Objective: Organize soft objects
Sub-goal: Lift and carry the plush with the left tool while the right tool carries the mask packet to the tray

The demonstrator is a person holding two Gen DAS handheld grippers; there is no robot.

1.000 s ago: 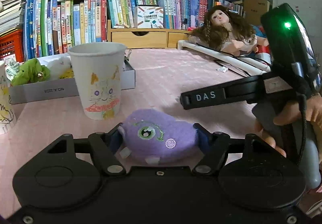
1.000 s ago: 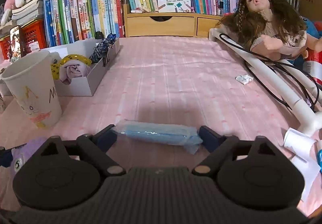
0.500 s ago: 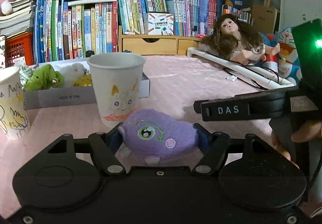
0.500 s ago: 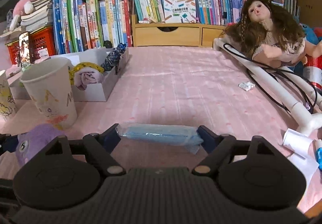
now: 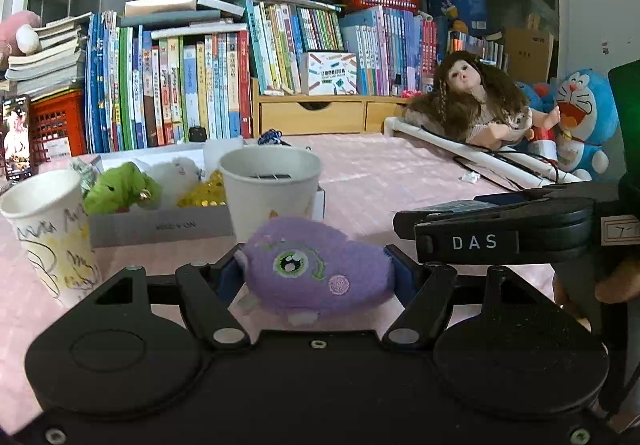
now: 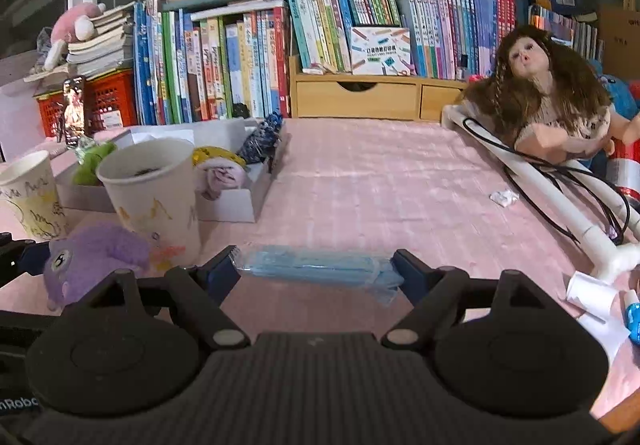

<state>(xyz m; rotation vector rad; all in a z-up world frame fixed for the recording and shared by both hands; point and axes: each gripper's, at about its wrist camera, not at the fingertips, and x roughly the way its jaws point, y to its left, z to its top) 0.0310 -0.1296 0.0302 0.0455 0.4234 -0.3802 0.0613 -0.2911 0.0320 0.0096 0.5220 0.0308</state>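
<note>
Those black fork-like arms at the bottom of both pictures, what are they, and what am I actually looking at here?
They are handheld two-finger grippers, one in each of a person's hands; no robot is involved. Each carries a wide-angle camera looking forward along its fingers, so one picture comes from the left gripper, the other from the right gripper.

The left one is closed on a purple plush toy with a green eye. The right one is closed on a flat blue face mask in clear wrapping.

On the pink tablecloth stand two white paper cups with crayon drawings and a shallow white cardboard box holding other soft toys. A brown-haired doll lies at the right; books line the back.
</note>
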